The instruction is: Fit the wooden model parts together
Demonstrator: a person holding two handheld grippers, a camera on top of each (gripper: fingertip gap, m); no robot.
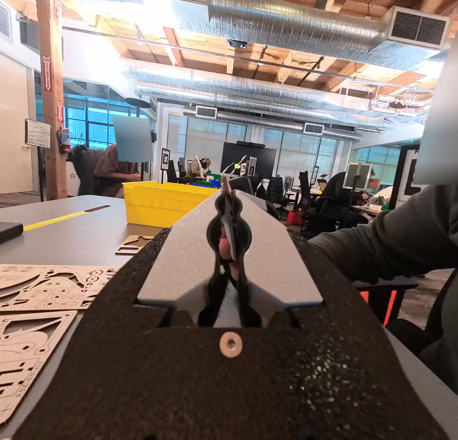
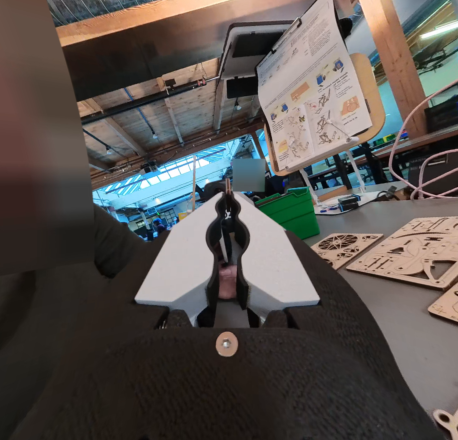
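**Wooden parts clamped at both tips, raised clear of the table**

Wooden part (image 1: pixel 226 186), thin, edge-on to you: clenched between the fingertips of your left gripper (image 1: pixel 229 192), only a short end showing past them. Your left gripper is lifted above the dark table (image 1: pixel 74 230), pointing out across the room.

Second wooden part (image 2: pixel 227 186), likewise a thin sliver: pinched at the tips of your right gripper (image 2: pixel 228 194), also held up in the air. Whether the two parts touch cannot be told.

Cut-out sheets (image 1: pixel 49 289) of pale wood: flat on the table to your left gripper's left, one reaching the near table edge. More sheets (image 2: pixel 409 252) lie right of your right gripper.

Yellow bin (image 1: pixel 163 201): beyond the left sheets, well apart from them, bare tabletop between.

Green bin (image 2: pixel 287 215): just behind the right gripper's tips.

Instruction sheet (image 2: pixel 312 86) on a stand: behind the green bin, upper right.
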